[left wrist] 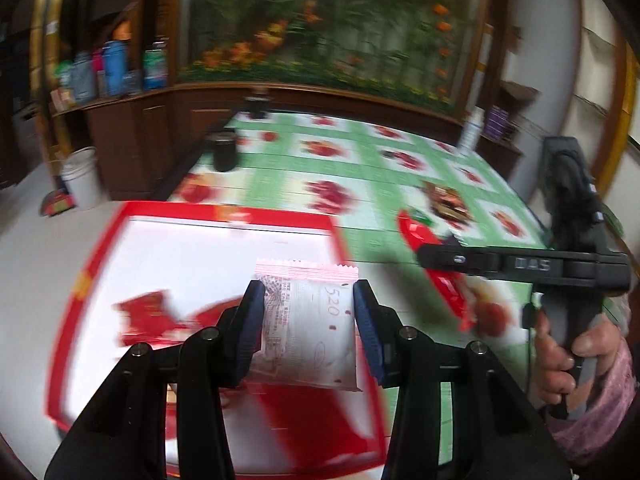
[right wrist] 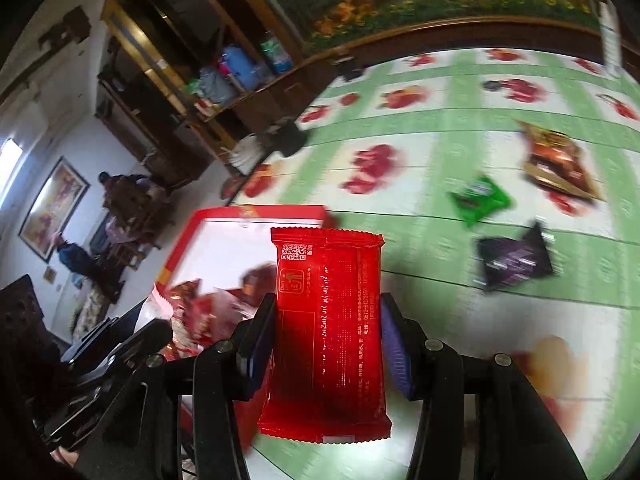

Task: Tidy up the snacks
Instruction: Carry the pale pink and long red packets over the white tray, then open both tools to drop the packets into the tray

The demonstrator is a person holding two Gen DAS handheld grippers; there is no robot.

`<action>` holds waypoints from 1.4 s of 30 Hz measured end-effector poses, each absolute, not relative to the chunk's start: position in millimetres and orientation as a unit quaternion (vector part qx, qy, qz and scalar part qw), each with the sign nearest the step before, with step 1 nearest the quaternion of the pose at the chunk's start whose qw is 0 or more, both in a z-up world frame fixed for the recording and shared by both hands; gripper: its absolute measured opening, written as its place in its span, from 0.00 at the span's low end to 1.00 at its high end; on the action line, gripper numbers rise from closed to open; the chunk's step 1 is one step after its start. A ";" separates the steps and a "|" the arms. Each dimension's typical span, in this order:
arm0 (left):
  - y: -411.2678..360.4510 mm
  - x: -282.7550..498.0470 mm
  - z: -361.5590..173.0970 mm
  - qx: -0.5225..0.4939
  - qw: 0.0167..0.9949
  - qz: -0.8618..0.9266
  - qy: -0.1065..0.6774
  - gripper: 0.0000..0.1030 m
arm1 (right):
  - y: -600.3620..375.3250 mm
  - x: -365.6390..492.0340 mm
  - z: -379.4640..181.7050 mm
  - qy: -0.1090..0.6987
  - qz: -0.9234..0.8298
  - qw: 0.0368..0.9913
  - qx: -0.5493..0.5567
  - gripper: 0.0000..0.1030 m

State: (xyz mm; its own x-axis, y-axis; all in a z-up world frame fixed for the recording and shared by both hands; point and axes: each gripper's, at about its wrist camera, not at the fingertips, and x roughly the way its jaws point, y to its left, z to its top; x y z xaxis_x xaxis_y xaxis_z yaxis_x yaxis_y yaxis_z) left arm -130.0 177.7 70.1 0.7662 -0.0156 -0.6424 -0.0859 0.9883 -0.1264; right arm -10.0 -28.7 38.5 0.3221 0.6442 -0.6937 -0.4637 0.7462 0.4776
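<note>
My left gripper (left wrist: 309, 300) is shut on a white and pink snack packet (left wrist: 308, 320) and holds it over the red-rimmed box (left wrist: 224, 220), which has red packets (left wrist: 148, 316) inside. My right gripper (right wrist: 328, 320) is shut on a red snack packet (right wrist: 328, 328) and holds it upright over the table beside the box (right wrist: 256, 213). The right gripper also shows in the left wrist view (left wrist: 436, 258), with the red packet (left wrist: 432, 264) edge-on.
On the green fruit-print tablecloth (right wrist: 420, 128) lie a green packet (right wrist: 480, 199), a dark purple packet (right wrist: 516, 260) and a brown-gold packet (right wrist: 556, 160). A dark jar (left wrist: 224, 152) stands at the table's far left. Wooden shelves (left wrist: 120, 80) stand behind.
</note>
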 end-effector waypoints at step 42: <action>245.1 -115.4 37.5 -0.037 0.907 0.174 0.381 0.61 | 108.2 21.1 10.9 0.466 0.438 0.758 0.127 0.53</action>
